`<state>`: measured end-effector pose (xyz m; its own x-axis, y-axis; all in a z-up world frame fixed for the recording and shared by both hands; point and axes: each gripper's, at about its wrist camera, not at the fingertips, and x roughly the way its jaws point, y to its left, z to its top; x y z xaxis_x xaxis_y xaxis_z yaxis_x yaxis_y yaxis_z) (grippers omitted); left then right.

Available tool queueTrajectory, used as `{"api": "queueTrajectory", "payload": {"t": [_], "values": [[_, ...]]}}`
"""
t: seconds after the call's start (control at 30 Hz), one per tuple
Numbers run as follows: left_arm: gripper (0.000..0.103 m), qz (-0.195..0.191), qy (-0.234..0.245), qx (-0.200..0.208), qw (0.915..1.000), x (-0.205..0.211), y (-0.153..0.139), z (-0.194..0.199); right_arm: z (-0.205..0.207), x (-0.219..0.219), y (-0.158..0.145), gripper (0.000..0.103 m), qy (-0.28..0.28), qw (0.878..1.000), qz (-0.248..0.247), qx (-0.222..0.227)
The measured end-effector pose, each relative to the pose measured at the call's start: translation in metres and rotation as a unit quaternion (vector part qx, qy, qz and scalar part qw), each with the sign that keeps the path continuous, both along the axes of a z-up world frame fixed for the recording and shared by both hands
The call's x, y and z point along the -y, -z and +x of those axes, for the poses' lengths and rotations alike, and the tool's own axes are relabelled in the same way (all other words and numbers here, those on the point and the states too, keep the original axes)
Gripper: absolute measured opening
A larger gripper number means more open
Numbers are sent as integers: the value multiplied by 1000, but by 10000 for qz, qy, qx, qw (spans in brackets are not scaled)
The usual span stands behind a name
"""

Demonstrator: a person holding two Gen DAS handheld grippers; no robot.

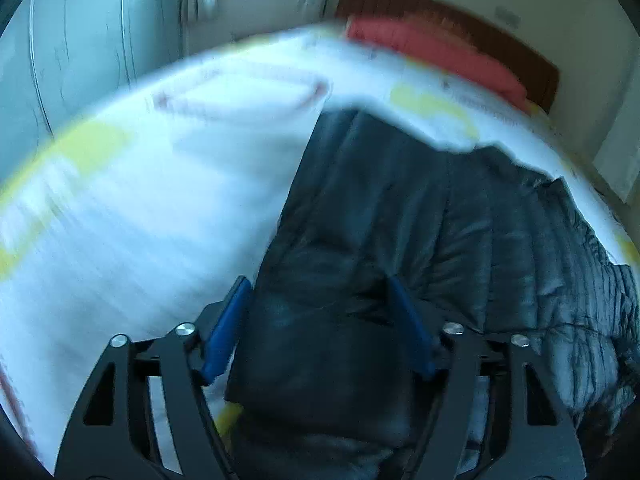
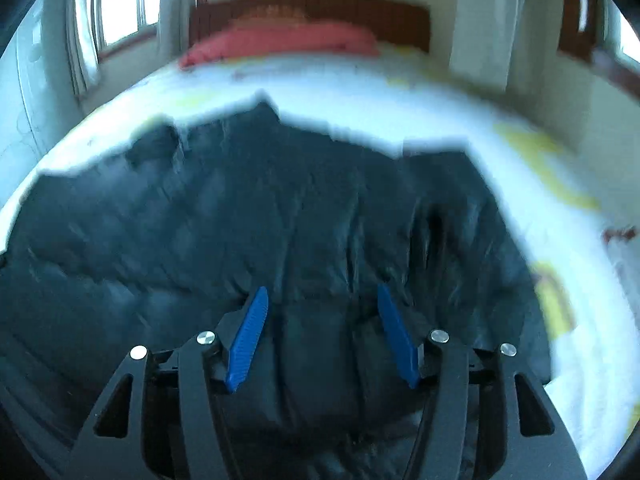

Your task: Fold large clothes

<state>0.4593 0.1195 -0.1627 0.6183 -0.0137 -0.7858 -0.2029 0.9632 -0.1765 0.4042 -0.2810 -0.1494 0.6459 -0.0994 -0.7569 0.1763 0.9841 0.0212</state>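
A large black quilted jacket (image 1: 420,208) lies spread on a white bed sheet (image 1: 160,208) with yellow patches. My left gripper (image 1: 320,284) is open, its blue pads wide apart over the jacket's left edge, with dark fabric between and below them. In the right wrist view the jacket (image 2: 240,220) fills the middle. My right gripper (image 2: 322,292) is open above the jacket's middle, with fabric below the pads. Both views are motion-blurred, so I cannot tell if the pads touch the fabric.
A red pillow (image 1: 432,52) lies at the head of the bed against a brown wooden headboard (image 2: 312,8). Windows with curtains (image 2: 116,12) are on the far wall. A pale wardrobe (image 1: 80,52) stands left of the bed.
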Motion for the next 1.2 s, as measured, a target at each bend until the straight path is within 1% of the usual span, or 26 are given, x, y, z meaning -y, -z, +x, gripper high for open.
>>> {"api": "queueTrajectory", "payload": {"t": [0.03, 0.1, 0.17, 0.2, 0.3, 0.37, 0.5, 0.53, 0.57, 0.6, 0.63, 0.73, 0.8, 0.87, 0.93, 0.97, 1.0, 1.03, 1.1, 1.17, 1.2], "values": [[74, -143, -38, -17, 9999, -4, 3, 2, 2, 2, -3, 58, 3, 10000, 88, -19], [74, -172, -39, 75, 9998, -5, -4, -1, -2, 7, -11, 58, 51, 9995, 311, -5], [74, -283, -37, 114, 9995, -10, -10, -11, -14, 12, -19, 58, 94, 9988, 489, 35], [74, -372, -65, 130, 9992, -13, -13, -19, -27, 16, -26, 58, 139, 9984, 546, 106], [74, -561, -248, 250, 9978, -30, -25, -59, -68, 25, -39, 58, 225, 9974, 653, 195], [74, -656, -340, 259, 9969, -38, -30, -84, -89, 30, -43, 58, 298, 9968, 712, 208], [74, -929, -541, 130, 9941, -62, -30, -148, -151, 50, -48, 58, 546, 9947, 867, 115], [74, -977, -576, 95, 9935, -65, -30, -158, -165, 54, -48, 58, 603, 9942, 881, 100], [74, -1111, -635, 49, 9918, -71, -28, -176, -176, 59, -47, 58, 658, 9939, 886, 79], [74, -1265, -717, 14, 9894, -77, -26, -196, -197, 65, -45, 58, 751, 9929, 917, 26], [74, -1373, -771, -34, 9875, -82, -24, -212, -206, 70, -43, 58, 809, 9920, 966, 6], [74, -1733, -885, -52, 9809, -91, -18, -256, -252, 84, -31, 59, 1025, 9857, 1331, -94], [74, -2002, -921, -91, 9754, -94, -13, -283, -285, 92, -19, 59, 1145, 9792, 1668, -178], [74, -2342, -956, -152, 9674, -96, -6, -308, -314, 96, -8, 59, 1247, 9725, 1954, -217], [74, -2647, -977, -109, 9593, -95, -3, -333, -336, 99, 1, 59, 1305, 9647, 2277, -213], [74, -2711, -964, -113, 9577, -95, -3, -341, -343, 100, 3, 59, 1323, 9618, 2389, -214], [74, -2758, -966, -127, 9563, -93, -3, -349, -353, 101, 8, 59, 1336, 9563, 2593, -209], [74, -2857, -981, -111, 9532, -92, -3, -358, -361, 100, 12, 59, 1333, 9517, 2757, -206], [74, -3124, -990, -108, 9447, -89, -1, -370, -375, 96, 16, 59, 1263, 9453, 3005, -123], [74, -3515, -1013, -120, 9306, -87, 7, -385, -383, 92, 15, 59, 1174, 9422, 3139, -74], [74, -3658, -1006, -111, 9252, -85, 10, -391, -387, 88, 17, 59, 1096, 9376, 3299, -59]]}}
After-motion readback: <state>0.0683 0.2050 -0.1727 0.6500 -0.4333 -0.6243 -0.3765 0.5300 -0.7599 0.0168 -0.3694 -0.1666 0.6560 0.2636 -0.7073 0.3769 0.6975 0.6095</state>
